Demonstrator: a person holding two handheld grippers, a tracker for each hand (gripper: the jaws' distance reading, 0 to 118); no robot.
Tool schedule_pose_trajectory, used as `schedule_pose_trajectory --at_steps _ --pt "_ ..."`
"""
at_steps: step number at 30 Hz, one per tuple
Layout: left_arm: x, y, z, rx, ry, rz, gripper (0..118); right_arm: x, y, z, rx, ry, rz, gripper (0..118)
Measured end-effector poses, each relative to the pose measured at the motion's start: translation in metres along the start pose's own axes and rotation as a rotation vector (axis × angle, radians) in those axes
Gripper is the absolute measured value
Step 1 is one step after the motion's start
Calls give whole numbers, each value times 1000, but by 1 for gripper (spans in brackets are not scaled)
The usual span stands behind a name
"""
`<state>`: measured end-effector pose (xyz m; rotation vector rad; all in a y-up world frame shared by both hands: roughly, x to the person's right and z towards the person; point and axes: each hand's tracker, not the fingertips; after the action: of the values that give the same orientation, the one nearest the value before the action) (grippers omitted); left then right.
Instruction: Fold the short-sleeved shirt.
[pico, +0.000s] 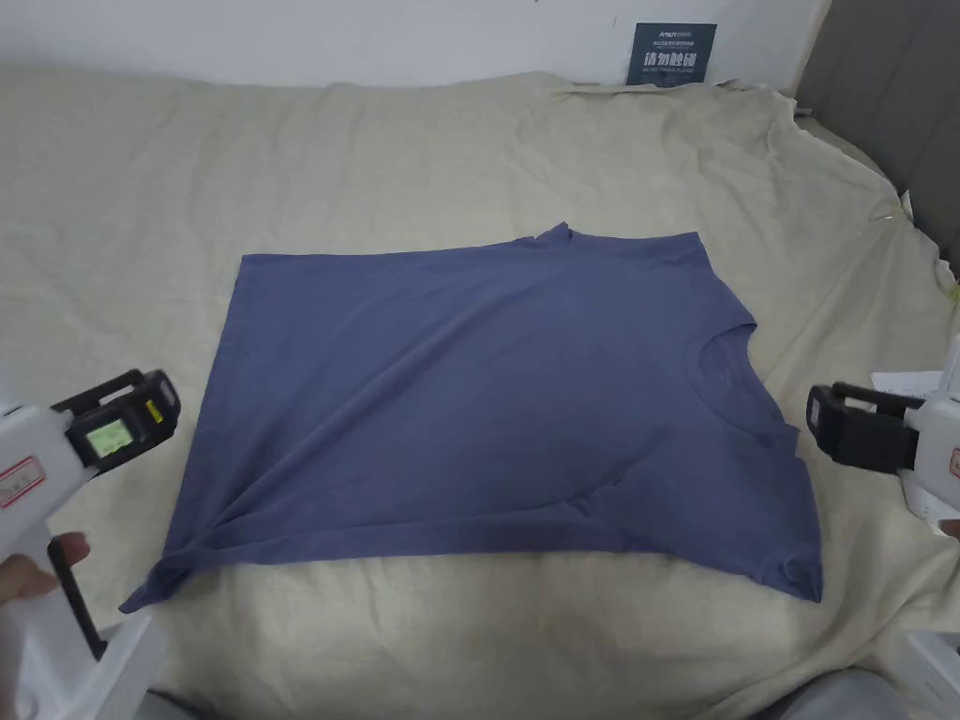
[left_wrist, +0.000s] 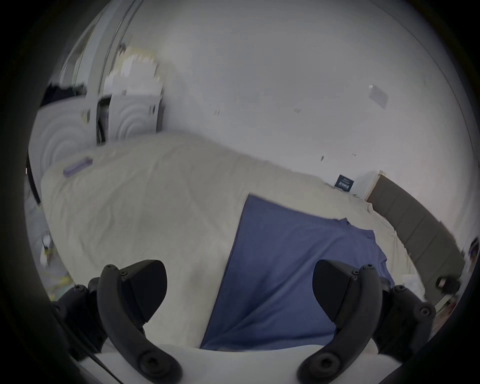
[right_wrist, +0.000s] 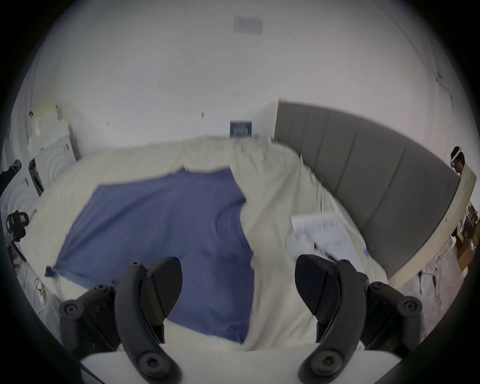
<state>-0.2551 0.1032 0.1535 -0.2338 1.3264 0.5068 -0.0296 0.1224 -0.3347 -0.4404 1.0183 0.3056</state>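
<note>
— Head view has the blue shirt (pico: 487, 403) lying flat near the middle of the bed, collar off to the right, hem to the left. Looks to me as if the sleeves are already turned in, since the far edge runs fairly straight with just a small nub of cloth poking up.

— So why are both tools parked off the cloth?

— My guess is that they're lining up for the next fold. The left gripper (pico: 150, 403) hangs just beside the hem side, the right gripper (pico: 825, 427) just beside the collar side, each apart from the fabric. One at each end would let the person lift two corners together.

— Jaws?

— Spread wide on both, nothing between them. From the left gripper view its own jaws gape with the hem edge running down between them; from the right gripper view the same, with the collar-side edge between.

— Any trouble spots?

— The near left corner (pico: 155, 586) trails out in a puckered point, with creases running up from it. I'd smooth or grab that first, or the fold will likely come out skewed.

— Room to work?

— Plenty. The beige sheet (pico: 375, 159) is bare beyond the shirt and on the left. On the right a white paper (right_wrist: 319, 233) lies near the gripper, and the grey headboard (right_wrist: 363, 169) stands well apart.
</note>
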Motion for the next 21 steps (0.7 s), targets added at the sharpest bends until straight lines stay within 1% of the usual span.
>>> schedule_pose_trajectory --at_steps 2,4,6,8,9,10,11,12,13,14,15,16,17,18,19,20,21 --pt "22 0 3 68 9 -88 115 -10 2 4 84 -11 25 97" --pt "43 -5 7 155 13 -178 114 -19 1 6 146 -5 33 102" --pt "58 -14 10 202 6 -245 113 -24 -2 8 185 12 5 103" --pt "68 -20 12 228 -6 -277 112 -30 -7 8 215 15 -18 103" --pt "72 -25 14 247 -34 -286 104 -32 -9 9 222 21 -20 103" --pt "74 -28 15 259 -47 -288 92 -33 -11 9 229 27 -27 103" --pt "75 -31 15 256 -48 -285 77 -34 -13 11 236 39 -32 103" --pt "76 -33 15 253 -53 -279 58 -35 -14 11 240 47 -42 102" --pt "76 -35 15 246 -59 -271 44 -36 -15 13 240 54 -50 102" --pt "76 -37 16 245 -64 -268 34 -36 -16 14 242 66 -62 97" --pt "77 -39 17 245 -64 -268 19 -36 -17 16 245 81 -70 84" --pt "78 -41 19 249 -58 -274 9 -37 -17 17 246 85 -72 68" --pt "78 -40 18 253 -51 -281 2 -38 -18 17 247 81 -68 50" --pt "78 -41 18 255 -49 -285 0 -38 -18 18 249 79 -66 29" --pt "77 -40 18 252 -52 -286 0 -38 -19 18 252 77 -63 16" --pt "77 -40 18 244 -54 -286 0 -37 -19 16 253 78 -66 6" --pt "76 -40 16 236 -58 -289 0 -36 -20 16 253 78 -75 1"
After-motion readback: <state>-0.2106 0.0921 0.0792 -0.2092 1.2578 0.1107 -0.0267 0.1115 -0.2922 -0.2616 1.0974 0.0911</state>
